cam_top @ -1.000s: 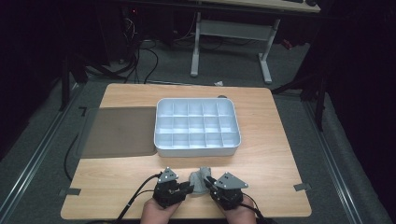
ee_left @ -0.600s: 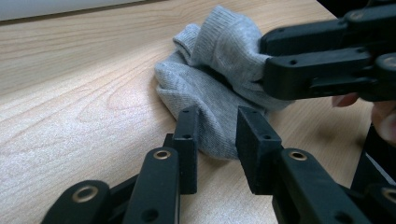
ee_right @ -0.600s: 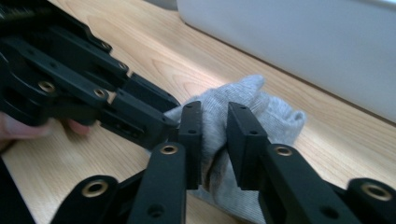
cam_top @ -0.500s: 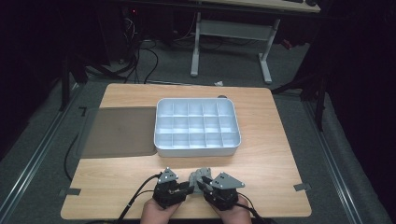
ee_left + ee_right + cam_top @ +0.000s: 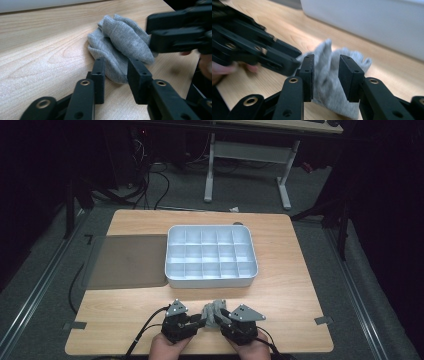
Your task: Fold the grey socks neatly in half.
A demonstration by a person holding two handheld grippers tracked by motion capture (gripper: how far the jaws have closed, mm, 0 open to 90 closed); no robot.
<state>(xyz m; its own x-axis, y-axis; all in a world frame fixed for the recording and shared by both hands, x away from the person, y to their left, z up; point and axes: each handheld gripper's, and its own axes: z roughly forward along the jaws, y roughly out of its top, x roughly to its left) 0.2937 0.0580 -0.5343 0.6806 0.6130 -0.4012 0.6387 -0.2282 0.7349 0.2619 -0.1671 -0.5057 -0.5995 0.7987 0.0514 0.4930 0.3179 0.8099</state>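
Both grippers, left (image 5: 200, 320) and right (image 5: 223, 319), have fingers parted around an unlabelled grey sock (image 5: 122, 47), the right's having just been opening.

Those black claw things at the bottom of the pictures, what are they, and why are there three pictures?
They are not a robot. A person holds a two-jaw grabbing tool in each hand: the left gripper and the right gripper. One picture comes from a camera high above the light wooden table. The other two come from small cameras riding on each tool, looking along its black jaws. On the table sit a white plastic tray with many small compartments, a flat dark grey mat beside it, and a crumpled grey knitted cloth. Both tools point at the cloth from opposite sides. The right one's jaws have just been opening, with cloth between them. Neither visibly pinches it.
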